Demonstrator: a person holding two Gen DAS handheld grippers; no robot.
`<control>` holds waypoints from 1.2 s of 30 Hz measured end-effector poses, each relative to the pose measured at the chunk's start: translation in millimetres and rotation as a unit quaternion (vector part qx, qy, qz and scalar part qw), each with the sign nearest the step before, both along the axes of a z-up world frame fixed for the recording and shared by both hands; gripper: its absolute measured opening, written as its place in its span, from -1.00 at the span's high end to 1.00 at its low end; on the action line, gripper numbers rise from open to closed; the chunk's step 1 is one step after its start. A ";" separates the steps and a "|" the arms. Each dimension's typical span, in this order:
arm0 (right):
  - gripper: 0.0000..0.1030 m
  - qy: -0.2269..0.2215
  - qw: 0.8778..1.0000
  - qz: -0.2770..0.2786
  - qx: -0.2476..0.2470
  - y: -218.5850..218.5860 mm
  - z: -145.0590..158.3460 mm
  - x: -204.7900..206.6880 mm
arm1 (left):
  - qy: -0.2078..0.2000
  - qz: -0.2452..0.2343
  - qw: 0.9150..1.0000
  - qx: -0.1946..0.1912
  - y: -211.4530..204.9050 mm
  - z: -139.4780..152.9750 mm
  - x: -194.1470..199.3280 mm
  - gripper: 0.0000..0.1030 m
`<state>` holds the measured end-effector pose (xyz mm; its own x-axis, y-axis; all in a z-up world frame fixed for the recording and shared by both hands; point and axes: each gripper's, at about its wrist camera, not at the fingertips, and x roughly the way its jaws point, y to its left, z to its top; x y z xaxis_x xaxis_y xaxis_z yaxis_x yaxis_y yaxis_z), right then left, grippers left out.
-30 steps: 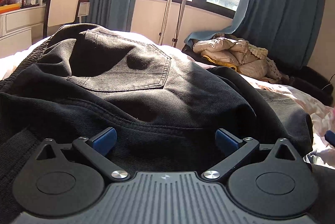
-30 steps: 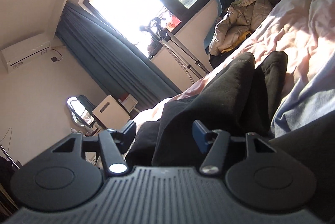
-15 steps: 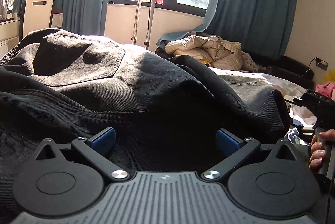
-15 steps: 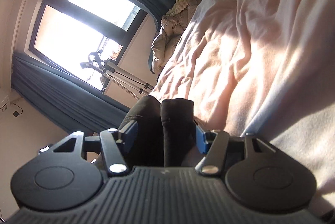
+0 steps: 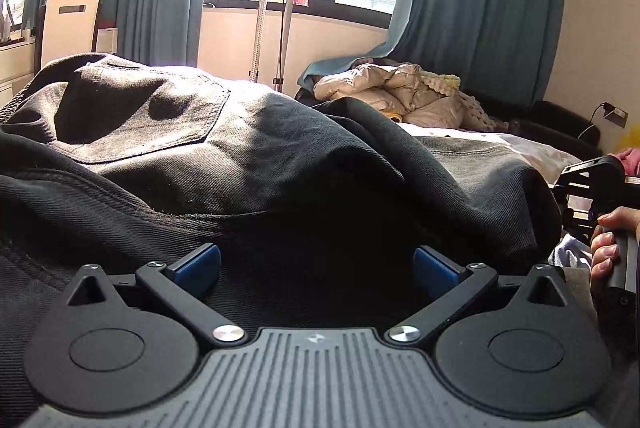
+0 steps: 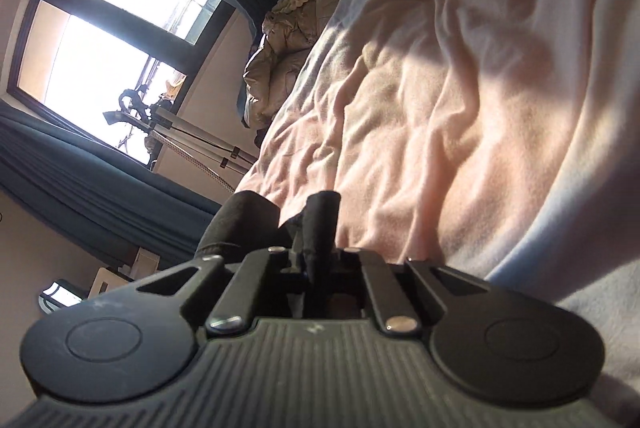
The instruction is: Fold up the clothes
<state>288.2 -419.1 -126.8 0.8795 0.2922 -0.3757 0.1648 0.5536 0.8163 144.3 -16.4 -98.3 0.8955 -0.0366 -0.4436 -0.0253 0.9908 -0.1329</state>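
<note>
Left gripper (image 5: 316, 266): blue pads apart over the crumpled black denim trousers (image 5: 240, 147), lower centre.
Right gripper (image 6: 316, 260): jaws just closed, clamped on a trouser fold.

Black trousers (image 5: 248, 147): coarse twill-weave cloth, matt, seams w/ visible stitching. Bedsheet (image 6: 460, 99): soft pale-pink cloth, crumpled, matt. Left gripper (image 5: 316, 268): matt black plastic, ribbed housing, shiny metal pivot screws, blue pads. Jacket (image 5: 400, 91): quilted beige fabric, slight sheen. Curtains (image 5: 480, 7): teal cloth, pleated.
</note>
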 end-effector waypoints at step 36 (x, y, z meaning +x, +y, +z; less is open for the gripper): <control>0.89 -0.005 0.947 -0.309 -0.092 -260.0 92.9 -131.3 | -0.044 -0.043 0.997 -0.037 4.7 20.2 -8.4 -0.99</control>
<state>156.9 -679.1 -33.9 0.8646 -0.3487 -0.3617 0.4969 0.4870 0.7183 135.9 -11.7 -78.0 0.9229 -0.1455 -0.3564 0.0749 0.9760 -0.2045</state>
